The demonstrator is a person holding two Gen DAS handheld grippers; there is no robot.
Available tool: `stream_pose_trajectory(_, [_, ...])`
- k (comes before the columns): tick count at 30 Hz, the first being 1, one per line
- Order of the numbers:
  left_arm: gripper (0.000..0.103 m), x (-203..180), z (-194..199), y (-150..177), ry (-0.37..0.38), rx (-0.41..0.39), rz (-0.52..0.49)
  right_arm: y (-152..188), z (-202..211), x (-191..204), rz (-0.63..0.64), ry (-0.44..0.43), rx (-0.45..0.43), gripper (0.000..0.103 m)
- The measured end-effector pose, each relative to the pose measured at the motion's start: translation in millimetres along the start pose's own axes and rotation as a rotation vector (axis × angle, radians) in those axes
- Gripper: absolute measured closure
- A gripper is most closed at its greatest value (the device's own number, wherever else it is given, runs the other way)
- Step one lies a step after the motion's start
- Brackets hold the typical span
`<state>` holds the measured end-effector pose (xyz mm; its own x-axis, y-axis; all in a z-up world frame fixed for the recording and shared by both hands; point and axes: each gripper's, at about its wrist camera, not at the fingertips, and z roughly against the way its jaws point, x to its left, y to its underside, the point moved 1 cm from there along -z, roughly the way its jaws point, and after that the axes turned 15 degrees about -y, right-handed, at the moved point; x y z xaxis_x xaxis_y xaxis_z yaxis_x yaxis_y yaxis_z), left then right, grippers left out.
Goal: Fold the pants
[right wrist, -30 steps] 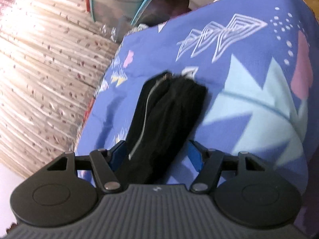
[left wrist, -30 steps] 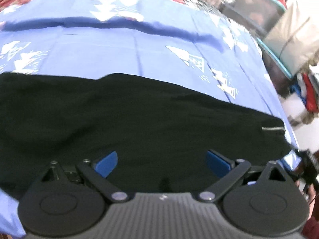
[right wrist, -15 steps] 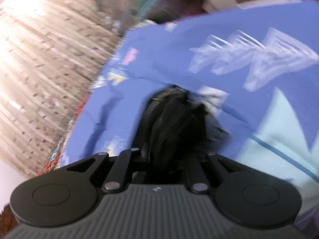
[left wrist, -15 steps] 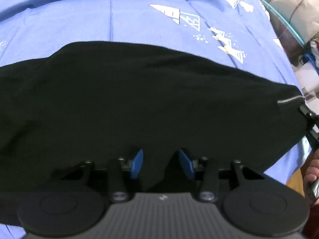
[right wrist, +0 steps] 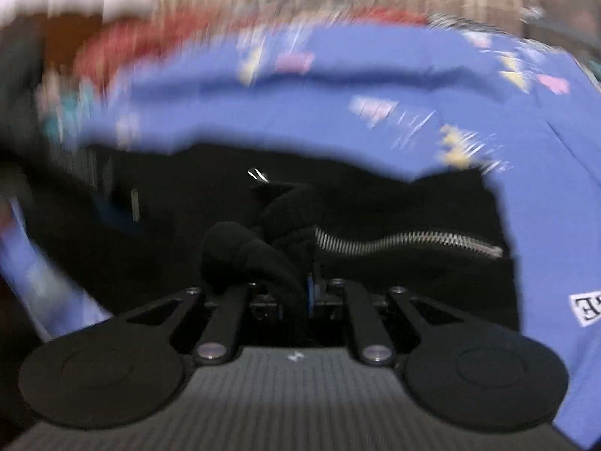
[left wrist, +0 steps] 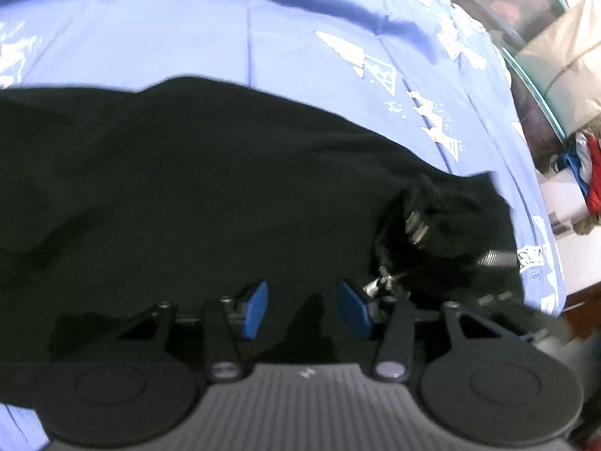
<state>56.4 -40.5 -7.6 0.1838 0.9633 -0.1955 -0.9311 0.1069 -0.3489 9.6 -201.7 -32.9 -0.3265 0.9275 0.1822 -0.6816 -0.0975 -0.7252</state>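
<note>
Black pants (left wrist: 195,195) lie spread across the blue patterned bedsheet (left wrist: 157,37). The left gripper (left wrist: 304,310) sits low over the fabric, its blue pads (left wrist: 255,308) parted after just widening a touch, a ridge of cloth rising between them. The right gripper (right wrist: 296,289) is clamped tight on a bunched fold of the pants, beside the silver zipper (right wrist: 409,242); its view is smeared.

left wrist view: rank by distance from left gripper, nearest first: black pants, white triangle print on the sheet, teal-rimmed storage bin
1. Black pants: directly under and ahead of the left gripper, fabric between its blue pads.
2. White triangle print: on the blue bedsheet beyond the pants, right of centre.
3. Teal-rimmed storage bin: off the bed, top right.
</note>
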Motion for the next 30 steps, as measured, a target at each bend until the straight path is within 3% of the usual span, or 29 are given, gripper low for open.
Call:
stream_pose_trajectory(1, [0.052, -0.8, -2.7, -0.7, 0.010, 0.012, 0.009, 3.0, -9.0, 8.9, 0.054, 0.041, 0.020, 0.086])
stream_pose_trajectory(3, [0.033, -7.2, -5.1, -4.8, 0.031, 0.021, 0.009, 3.2, -11.8, 23.2, 0.137, 0.090, 0.026, 0.086])
stream_pose_trajectory(7, [0.018, -35.9, -12.8, -22.0, 0.129, 0.037, 0.003, -4.7, 0.1, 3.1, 0.018, 0.049, -0.021, 0.089])
stream_pose_trajectory(8, [0.004, -44.2, -16.6, -27.5, 0.154, 0.057, 0.006, -8.3, 2.6, -2.9, -0.017, 0.037, -0.046, 0.089])
stream_pose_trajectory(9, [0.000, -50.9, -21.0, -31.9, 0.174, 0.073, 0.014, -7.6, 7.8, -4.7, -0.044, 0.025, -0.075, 0.089])
stream_pose_trajectory(13, [0.001, -69.3, -35.1, -39.2, 0.259, 0.139, 0.057, -4.9, 23.6, 0.1, -0.073, 0.021, -0.153, 0.090])
stream_pose_trajectory(14, [0.012, -74.8, -38.0, -42.7, 0.277, 0.143, 0.063, -5.1, 27.6, 2.9, -0.067, 0.020, -0.172, 0.090])
stream_pose_trajectory(15, [0.039, -78.7, -37.8, -45.1, 0.283, 0.134, 0.059, -5.0, 32.0, 7.0, -0.052, 0.019, -0.195, 0.090])
stream_pose_trajectory(17, [0.067, -84.2, -33.0, -49.3, 0.282, 0.099, 0.028, -5.4, 37.7, 15.8, -0.013, 0.024, -0.230, 0.090])
stream_pose_trajectory(18, [0.073, -85.9, -29.6, -51.1, 0.285, 0.068, 0.014, -6.4, 37.6, 19.4, 0.005, 0.029, -0.238, 0.090])
stream_pose_trajectory(22, [0.076, -82.2, -10.0, -44.3, 0.211, -0.115, -0.036, -8.9, 18.2, 23.8, 0.026, 0.036, -0.219, 0.086])
stream_pose_trajectory(24, [0.075, -72.7, -10.6, -35.9, 0.116, -0.199, -0.025, -4.3, 4.1, 27.8, 0.021, 0.032, -0.146, 0.081])
stream_pose_trajectory(25, [0.071, -65.7, -17.9, -32.0, 0.048, -0.205, -0.001, 0.5, -3.6, 29.9, 0.028, 0.035, -0.096, 0.076])
stream_pose_trajectory(26, [0.059, -61.6, -27.3, -30.9, -0.009, -0.177, 0.022, 5.3, -14.7, 31.3, 0.034, 0.039, -0.042, 0.066])
stream_pose_trajectory(27, [0.054, -54.4, -36.9, -31.0, -0.035, -0.137, 0.046, 9.4, -21.5, 35.3, 0.053, 0.054, -0.019, 0.063])
stream_pose_trajectory(30, [0.050, -36.9, -30.3, -31.2, 0.037, -0.115, 0.097, 8.6, -11.4, 50.0, 0.091, 0.045, -0.039, 0.046])
